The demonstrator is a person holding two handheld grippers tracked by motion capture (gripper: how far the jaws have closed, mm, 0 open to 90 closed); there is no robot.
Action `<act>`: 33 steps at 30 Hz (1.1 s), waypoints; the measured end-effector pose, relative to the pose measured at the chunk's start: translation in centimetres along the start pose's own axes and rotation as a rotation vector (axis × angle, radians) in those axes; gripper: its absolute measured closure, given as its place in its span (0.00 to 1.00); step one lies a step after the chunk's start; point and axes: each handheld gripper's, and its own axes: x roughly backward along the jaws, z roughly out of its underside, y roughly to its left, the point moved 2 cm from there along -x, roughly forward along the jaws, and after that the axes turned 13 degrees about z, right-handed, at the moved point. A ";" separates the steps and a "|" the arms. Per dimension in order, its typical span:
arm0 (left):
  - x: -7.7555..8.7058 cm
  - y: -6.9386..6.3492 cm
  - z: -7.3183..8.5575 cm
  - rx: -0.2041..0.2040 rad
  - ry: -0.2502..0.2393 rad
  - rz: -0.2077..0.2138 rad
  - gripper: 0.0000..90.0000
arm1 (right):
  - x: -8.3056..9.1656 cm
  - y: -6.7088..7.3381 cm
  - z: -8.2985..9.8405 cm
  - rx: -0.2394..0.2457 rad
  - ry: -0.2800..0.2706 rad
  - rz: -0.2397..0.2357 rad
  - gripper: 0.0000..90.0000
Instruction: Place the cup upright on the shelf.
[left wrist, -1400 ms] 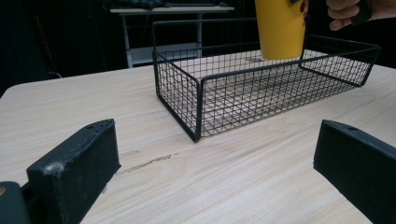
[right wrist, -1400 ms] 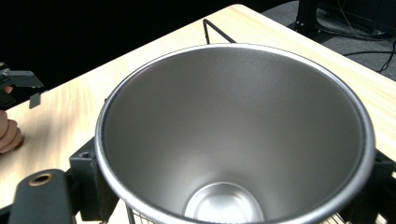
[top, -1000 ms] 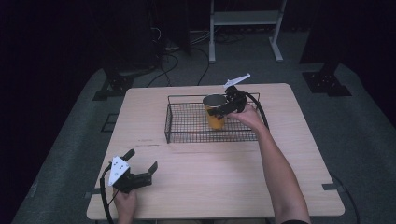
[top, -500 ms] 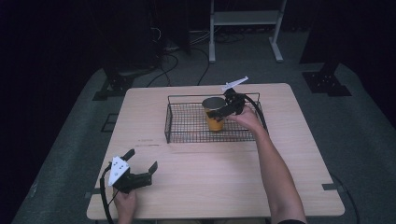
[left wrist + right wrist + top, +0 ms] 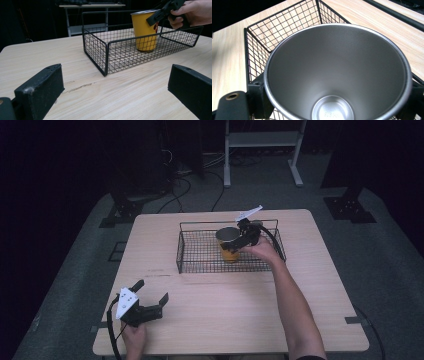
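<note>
A yellow cup (image 5: 229,252) with a bare steel inside (image 5: 337,75) stands upright in the black wire basket (image 5: 200,256), right of its middle. My right gripper (image 5: 234,241) comes from the right and is shut on the cup near its rim, one jaw on each side. In the left gripper view the cup (image 5: 145,32) rests on the basket floor, with the right gripper (image 5: 151,15) and a hand at its top. My left gripper (image 5: 151,291) lies open on the table's front left corner, nothing between its jaws, well short of the basket (image 5: 100,50).
The basket sits at the middle rear of the wooden table (image 5: 235,310). A white metal stand (image 5: 260,140) and cables are on the dark floor behind. A cable trails from the right gripper over the basket's right end.
My right gripper and the cup have sunk slightly inside the basket. The left gripper has not moved.
</note>
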 end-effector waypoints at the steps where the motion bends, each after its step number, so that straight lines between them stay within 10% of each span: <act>1: 0.0 0.0 0.0 0.000 0.000 0.000 0.00 | 0.0 0.0 0.0 0.005 -0.002 0.001 0.13; 33: -0.1 0.0 0.0 0.001 0.002 -0.006 0.00 | 1.0 1.2 -0.2 0.076 0.024 0.027 0.00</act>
